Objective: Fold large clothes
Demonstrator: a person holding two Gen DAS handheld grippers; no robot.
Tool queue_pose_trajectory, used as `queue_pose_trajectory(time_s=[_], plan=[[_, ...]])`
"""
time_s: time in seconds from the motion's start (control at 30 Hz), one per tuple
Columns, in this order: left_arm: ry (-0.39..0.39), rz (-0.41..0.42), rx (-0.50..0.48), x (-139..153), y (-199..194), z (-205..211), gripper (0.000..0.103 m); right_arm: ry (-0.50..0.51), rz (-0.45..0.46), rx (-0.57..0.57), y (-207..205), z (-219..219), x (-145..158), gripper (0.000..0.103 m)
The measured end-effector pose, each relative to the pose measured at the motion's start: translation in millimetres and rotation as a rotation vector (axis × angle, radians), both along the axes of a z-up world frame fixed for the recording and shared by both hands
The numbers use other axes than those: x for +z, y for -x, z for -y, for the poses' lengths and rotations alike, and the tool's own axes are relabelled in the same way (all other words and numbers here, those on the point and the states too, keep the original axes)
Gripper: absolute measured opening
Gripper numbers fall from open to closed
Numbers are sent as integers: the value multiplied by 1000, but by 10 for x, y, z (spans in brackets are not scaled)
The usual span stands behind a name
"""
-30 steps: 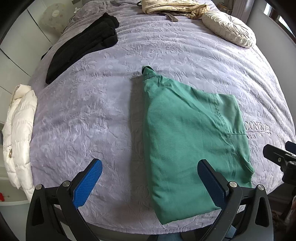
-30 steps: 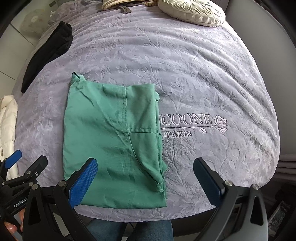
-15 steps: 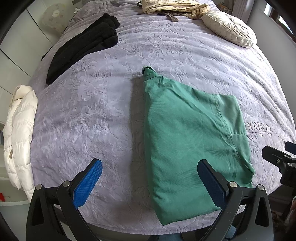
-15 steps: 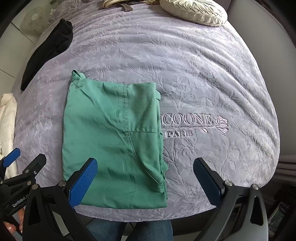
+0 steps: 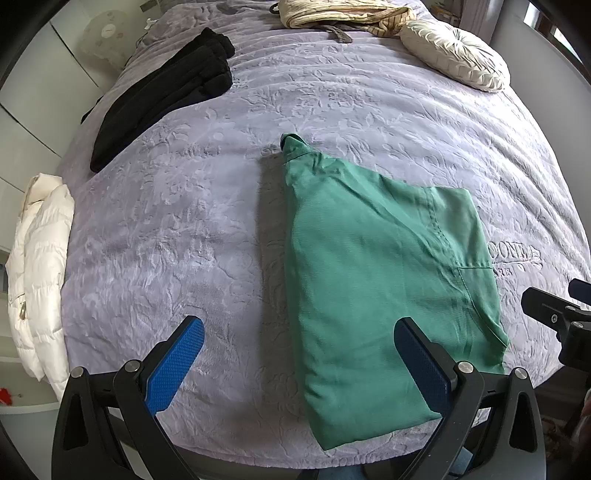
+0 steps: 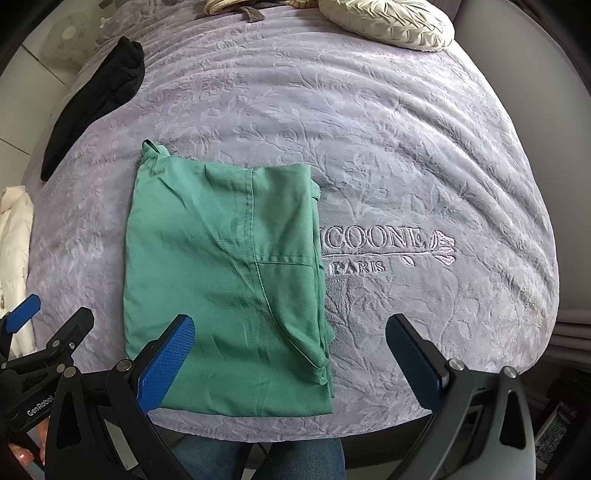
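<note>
A green garment (image 5: 373,280) lies folded into a rough rectangle on the lilac bedspread (image 5: 192,229), near the front edge of the bed. It also shows in the right wrist view (image 6: 225,280). My left gripper (image 5: 297,363) is open and empty, held above the front edge, its right finger over the garment's near corner. My right gripper (image 6: 290,360) is open and empty, above the garment's near right edge. The left gripper (image 6: 22,321) shows at the left of the right wrist view.
A black garment (image 5: 162,96) lies at the back left of the bed. A white puffer jacket (image 5: 40,273) hangs off the left edge. A cream round pillow (image 5: 454,51) and a beige striped cloth (image 5: 340,13) lie at the back. Embroidered lettering (image 6: 384,243) sits right of the green garment.
Both grippers have drifted slightly; the views shift a little. The green garment has not moved, and both grippers stay open.
</note>
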State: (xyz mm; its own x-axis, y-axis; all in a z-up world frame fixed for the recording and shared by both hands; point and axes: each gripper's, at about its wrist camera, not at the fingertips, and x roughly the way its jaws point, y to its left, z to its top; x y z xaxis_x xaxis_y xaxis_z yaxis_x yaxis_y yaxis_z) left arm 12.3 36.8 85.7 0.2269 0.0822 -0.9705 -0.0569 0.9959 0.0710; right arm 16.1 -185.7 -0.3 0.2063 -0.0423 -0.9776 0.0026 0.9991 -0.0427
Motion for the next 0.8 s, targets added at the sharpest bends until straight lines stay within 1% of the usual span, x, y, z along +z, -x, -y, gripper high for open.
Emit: queue_pose_trajectory(time_s=[0.8], plan=[[-3,-2,-18,-24,-9,-32,103,2,-4,4,-7,-9,-6,103]])
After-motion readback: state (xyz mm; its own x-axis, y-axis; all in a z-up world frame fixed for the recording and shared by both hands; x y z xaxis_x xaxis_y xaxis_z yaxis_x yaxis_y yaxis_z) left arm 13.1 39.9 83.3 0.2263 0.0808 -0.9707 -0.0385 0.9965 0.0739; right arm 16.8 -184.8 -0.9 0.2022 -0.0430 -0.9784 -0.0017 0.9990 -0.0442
